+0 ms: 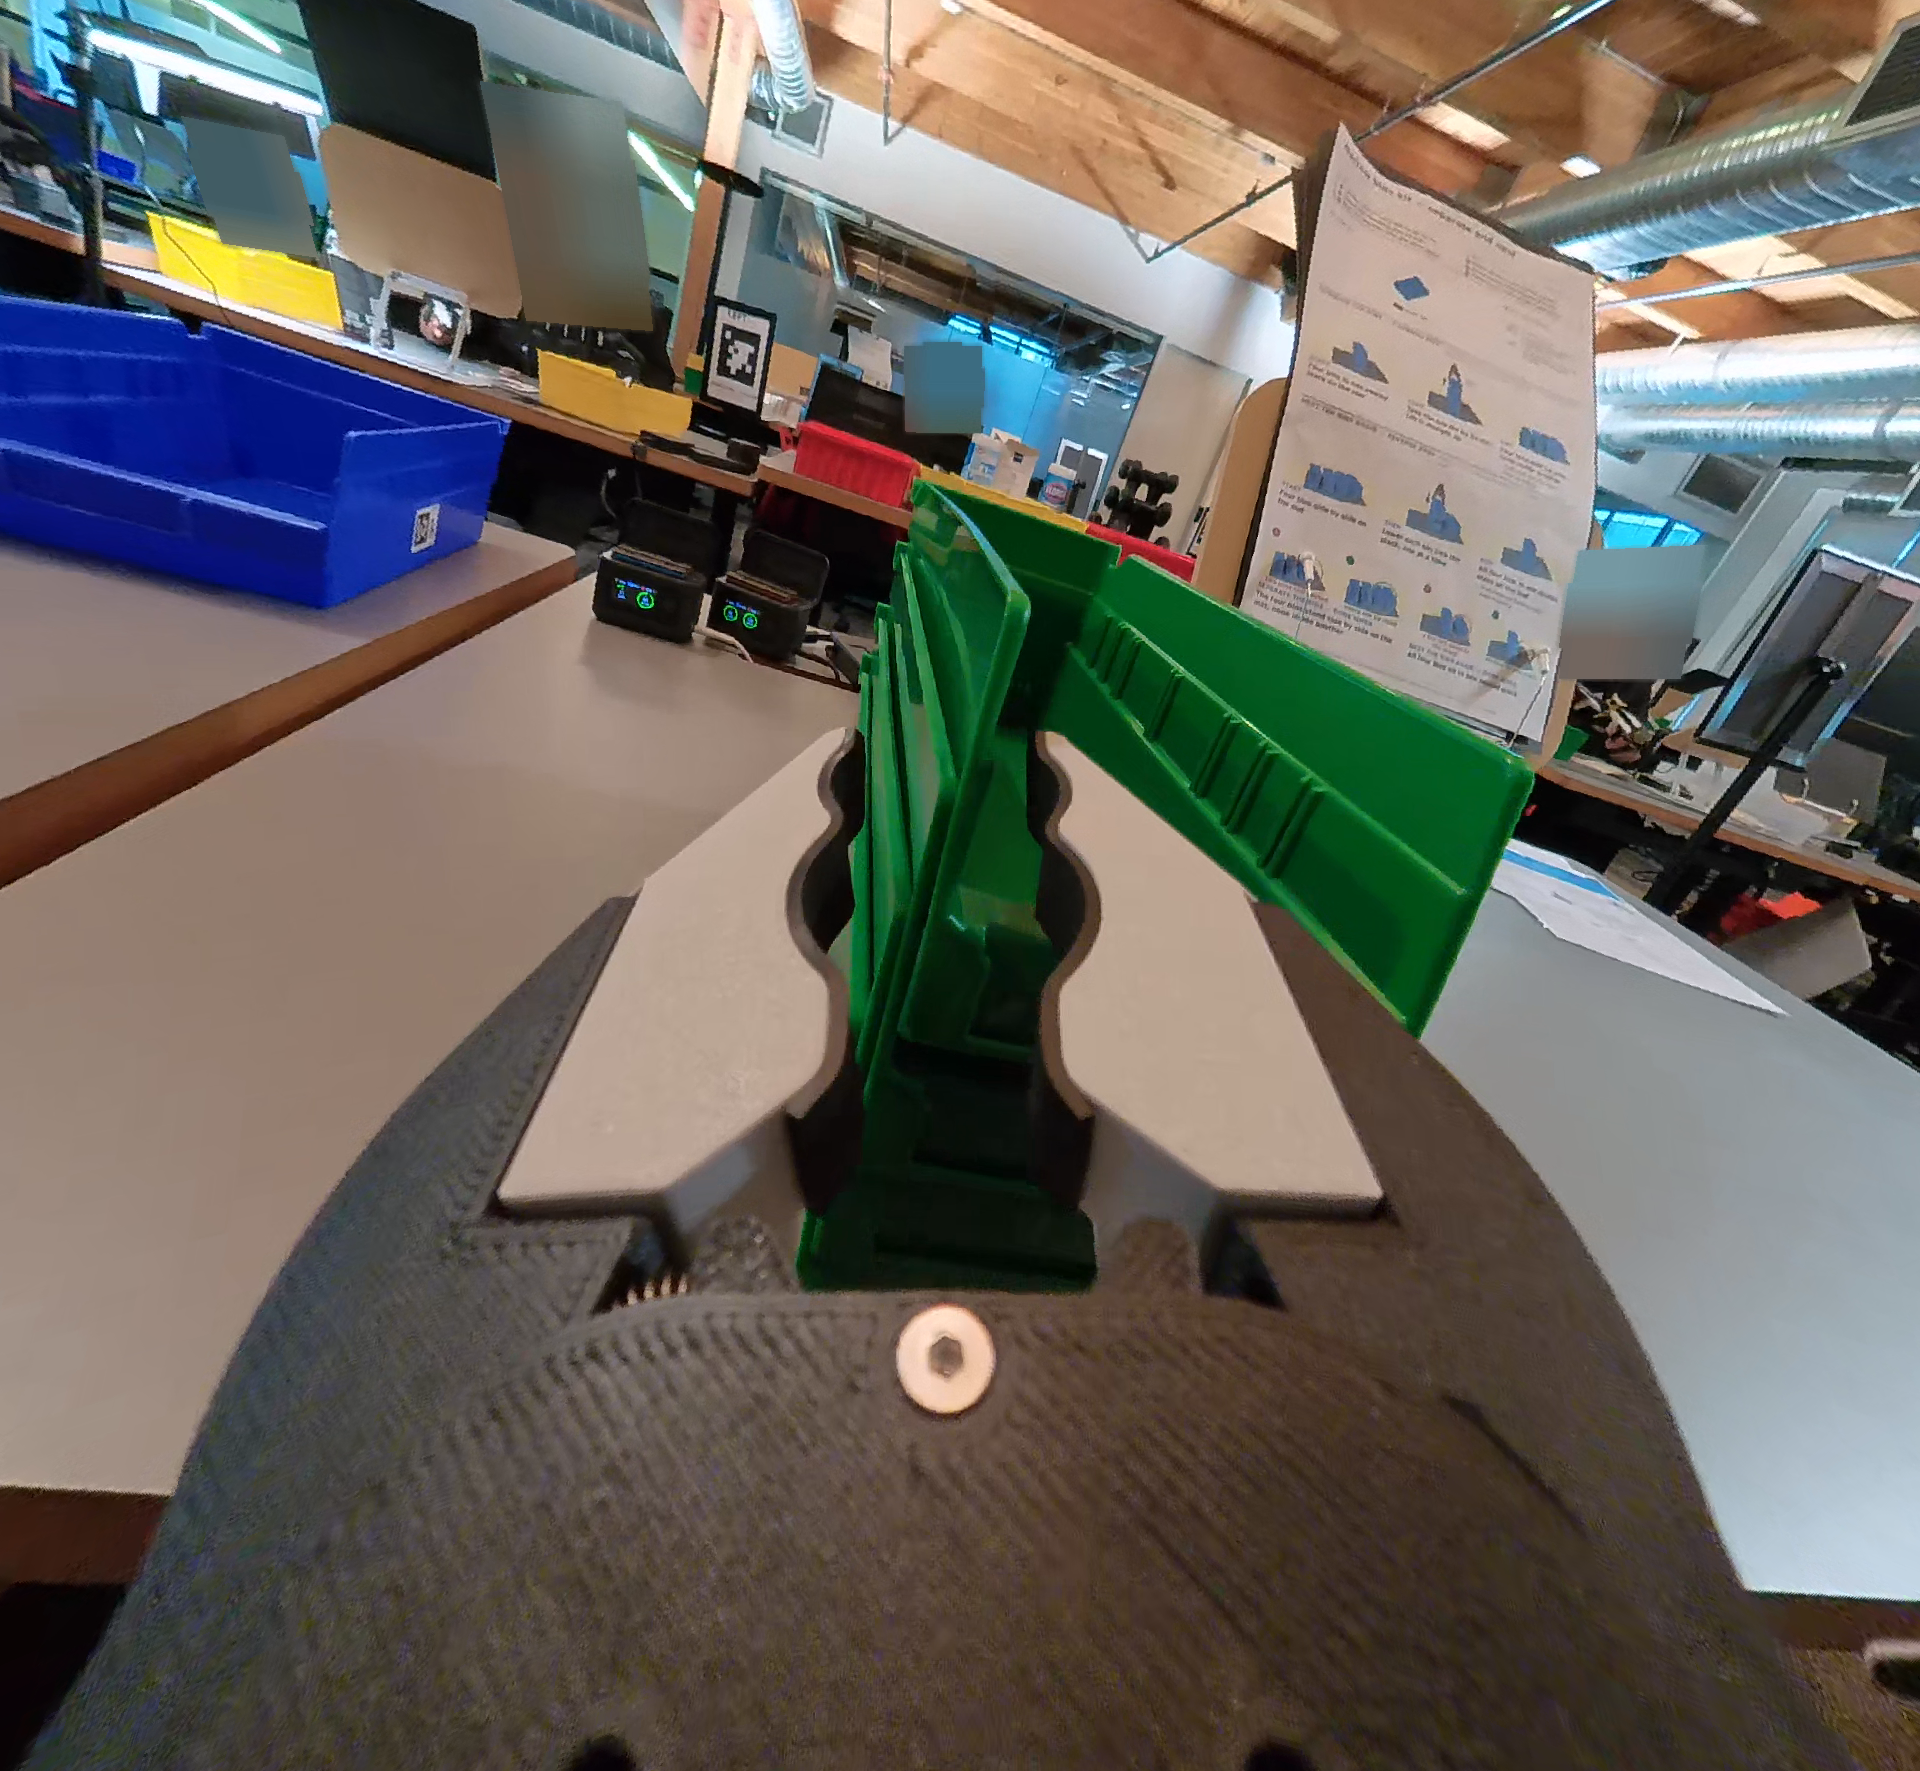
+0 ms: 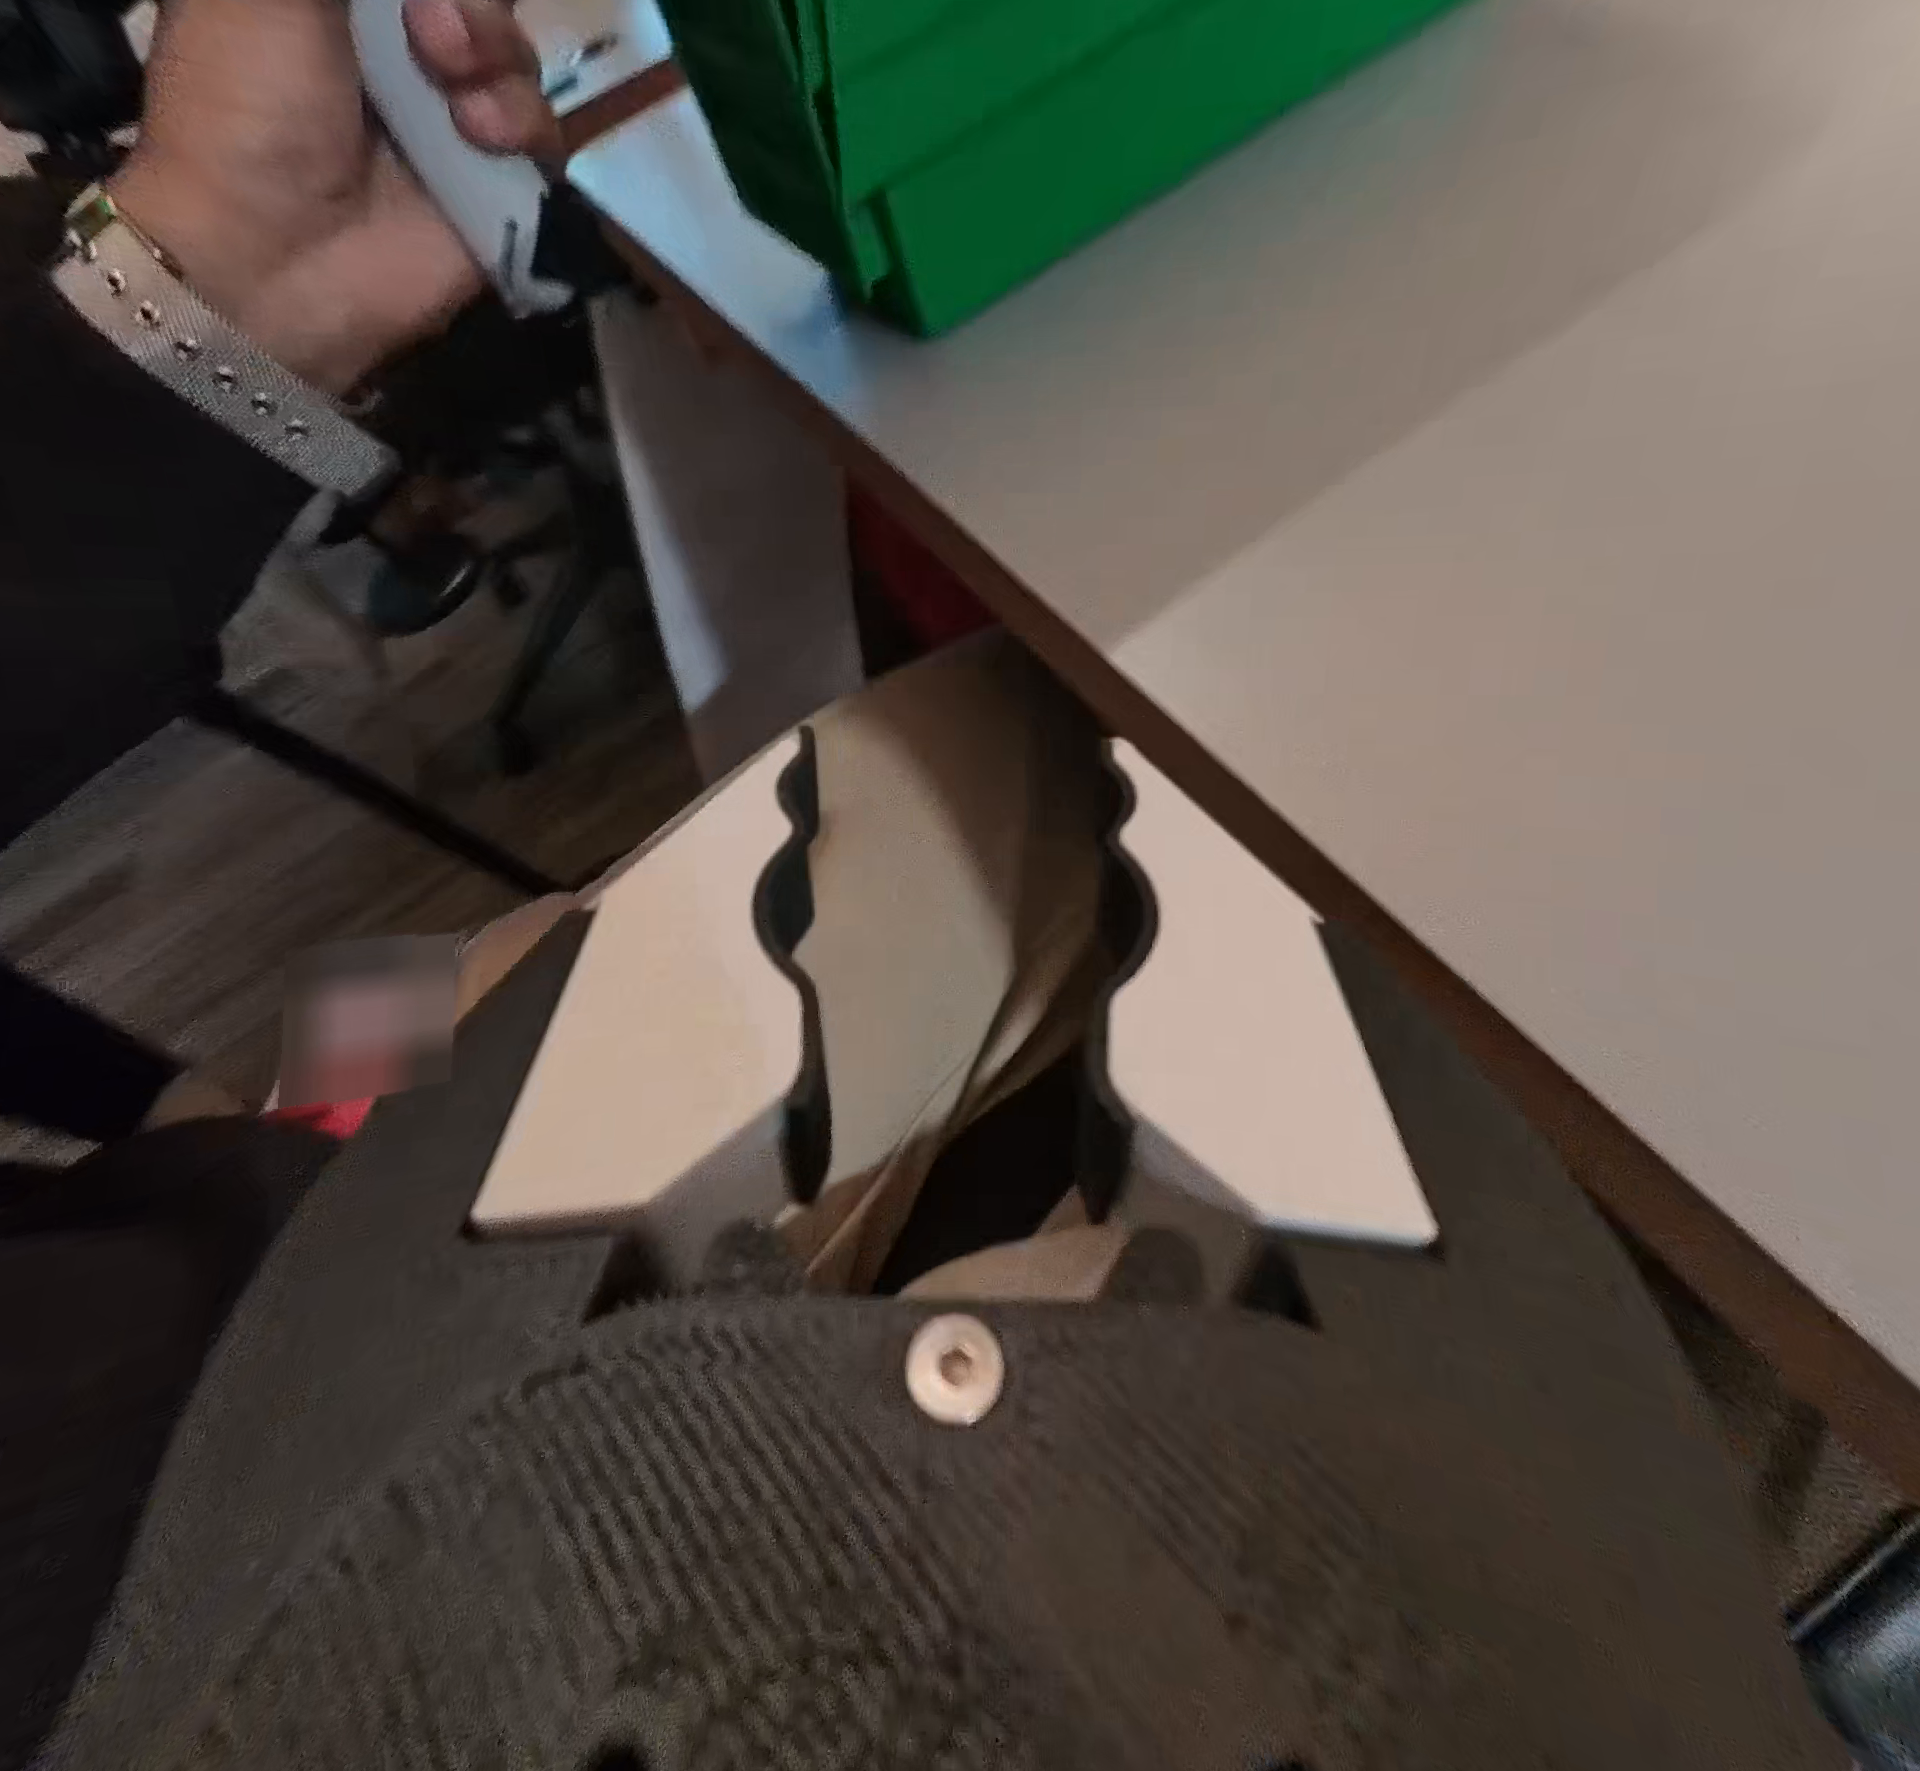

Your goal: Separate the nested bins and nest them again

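A stack of several nested green bins [image 1: 1247, 786] stands on the grey table [image 1: 364, 942]. My left gripper [image 1: 951, 755] is shut on the stacked end walls of the bins, which fill the gap between its fingers. In the right wrist view the same green stack [image 2: 1091, 59] sits near the table's front edge, at the top of the frame. My right gripper [image 2: 956, 755] is open and empty. It hangs off the table edge [image 2: 1247, 848] and below the stack. A person's hand [image 2: 291, 152] holds the left gripper's white handle [image 2: 447, 132].
A blue bin [image 1: 239, 464] sits on the adjoining table at the left. Two small black devices with lit displays [image 1: 644, 594] stand at the far table edge. An instruction poster [image 1: 1434, 433] stands behind the stack. A sheet of paper [image 1: 1621, 932] lies at the right.
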`<state>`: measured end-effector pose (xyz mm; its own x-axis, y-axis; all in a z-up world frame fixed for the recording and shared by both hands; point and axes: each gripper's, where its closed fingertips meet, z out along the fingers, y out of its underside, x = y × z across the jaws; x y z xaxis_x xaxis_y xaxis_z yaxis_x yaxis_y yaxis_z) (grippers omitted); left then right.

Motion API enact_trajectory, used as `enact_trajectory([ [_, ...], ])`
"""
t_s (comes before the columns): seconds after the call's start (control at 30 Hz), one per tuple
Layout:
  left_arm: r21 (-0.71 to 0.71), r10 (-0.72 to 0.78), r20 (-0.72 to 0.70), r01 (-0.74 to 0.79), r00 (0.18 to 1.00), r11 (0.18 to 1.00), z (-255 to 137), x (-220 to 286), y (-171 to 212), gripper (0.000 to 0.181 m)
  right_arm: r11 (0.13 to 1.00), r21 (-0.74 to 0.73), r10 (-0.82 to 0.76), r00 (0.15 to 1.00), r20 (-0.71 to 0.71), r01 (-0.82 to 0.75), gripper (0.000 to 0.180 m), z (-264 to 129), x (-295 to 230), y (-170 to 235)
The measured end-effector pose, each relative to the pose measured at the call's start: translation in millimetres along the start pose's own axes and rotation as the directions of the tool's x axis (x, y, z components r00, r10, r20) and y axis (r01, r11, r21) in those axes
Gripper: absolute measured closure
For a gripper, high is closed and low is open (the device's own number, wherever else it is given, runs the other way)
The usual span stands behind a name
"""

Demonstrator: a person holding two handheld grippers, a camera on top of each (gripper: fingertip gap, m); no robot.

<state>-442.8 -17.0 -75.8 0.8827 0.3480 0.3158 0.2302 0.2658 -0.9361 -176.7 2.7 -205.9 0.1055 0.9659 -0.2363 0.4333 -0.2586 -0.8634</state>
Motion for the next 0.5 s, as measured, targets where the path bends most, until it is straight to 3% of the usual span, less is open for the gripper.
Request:
enact_trajectory([
  [0.17,-0.012,0.033,0.002,-0.033,0.999,0.999,0.9,0.6,-0.8,0.15,0.997,-0.069,0.02,0.999,0.037,-0.017,0.124,4.3,-4.4,12.3],
  [0.4,-0.031,0.055,0.004,-0.054,0.998,0.998,4.7,0.4,-1.9,0.147,0.998,-0.058,0.002,1.0,0.011,-0.002,0.124,2.5,-2.7,11.8],
  [0.5,-0.054,0.113,-0.006,-0.113,0.994,0.992,9.1,2.2,-3.3,0.156,0.999,-0.049,0.007,1.0,-0.009,-0.008,0.125,-1.6,1.5,11.8],
])
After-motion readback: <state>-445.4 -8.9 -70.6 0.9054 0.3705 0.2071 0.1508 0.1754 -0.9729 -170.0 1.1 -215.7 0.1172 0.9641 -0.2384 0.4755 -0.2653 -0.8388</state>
